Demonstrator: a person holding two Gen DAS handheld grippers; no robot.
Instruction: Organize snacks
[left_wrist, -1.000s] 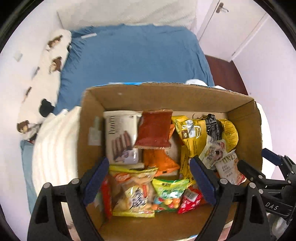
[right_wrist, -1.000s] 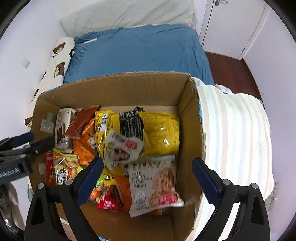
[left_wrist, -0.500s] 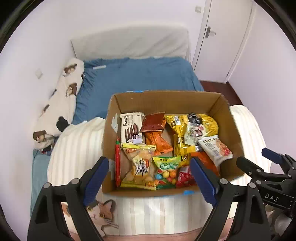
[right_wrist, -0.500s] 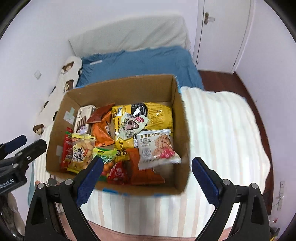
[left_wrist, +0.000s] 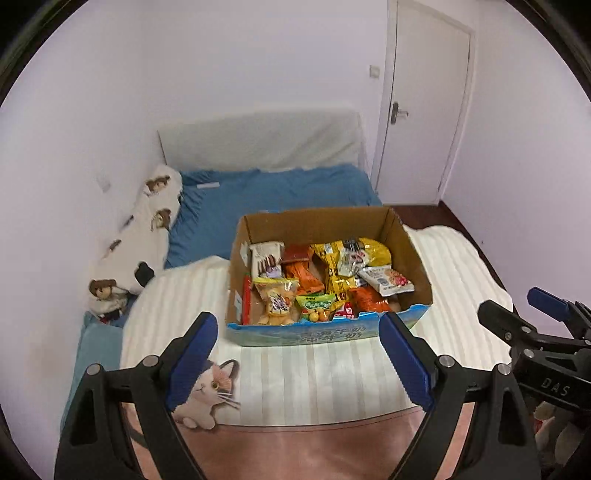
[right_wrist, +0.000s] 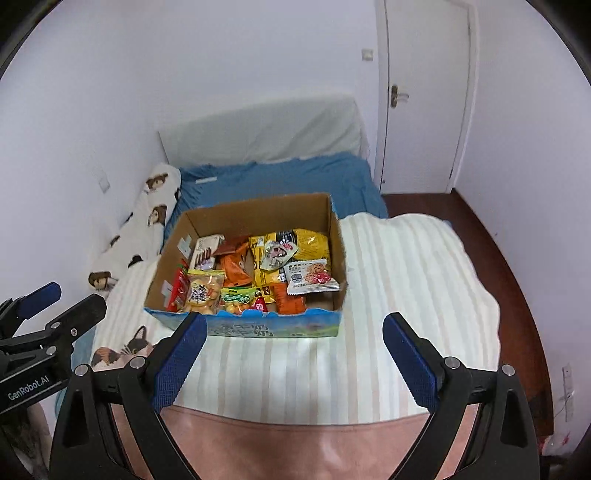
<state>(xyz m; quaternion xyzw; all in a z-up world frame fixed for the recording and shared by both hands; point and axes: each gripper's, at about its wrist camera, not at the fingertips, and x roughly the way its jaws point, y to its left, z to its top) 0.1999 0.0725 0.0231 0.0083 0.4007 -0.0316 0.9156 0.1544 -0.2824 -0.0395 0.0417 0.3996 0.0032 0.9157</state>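
A cardboard box (left_wrist: 321, 334) with a blue printed front sits on the striped blanket on the bed; it also shows in the right wrist view (right_wrist: 273, 328). Several snack packets fill it: yellow bags (left_wrist: 351, 254), orange packs (left_wrist: 301, 275), a white cookie pack (right_wrist: 308, 277), a biscuit box (left_wrist: 264, 258). My left gripper (left_wrist: 299, 363) is open and empty, held back from the box's front. My right gripper (right_wrist: 293, 363) is open and empty, also short of the box, and appears at the right of the left wrist view (left_wrist: 532, 314).
The cream striped blanket (right_wrist: 406, 280) with a cat print (left_wrist: 210, 391) covers the near bed. A blue sheet (left_wrist: 280, 192), a bear-print pillow (left_wrist: 140, 236) by the left wall and a white door (left_wrist: 424, 103) lie beyond. Dark wood floor (right_wrist: 495, 236) is at the right.
Both grippers have pulled up and back from over the box, so the whole box and room now show. Both stay open and empty.
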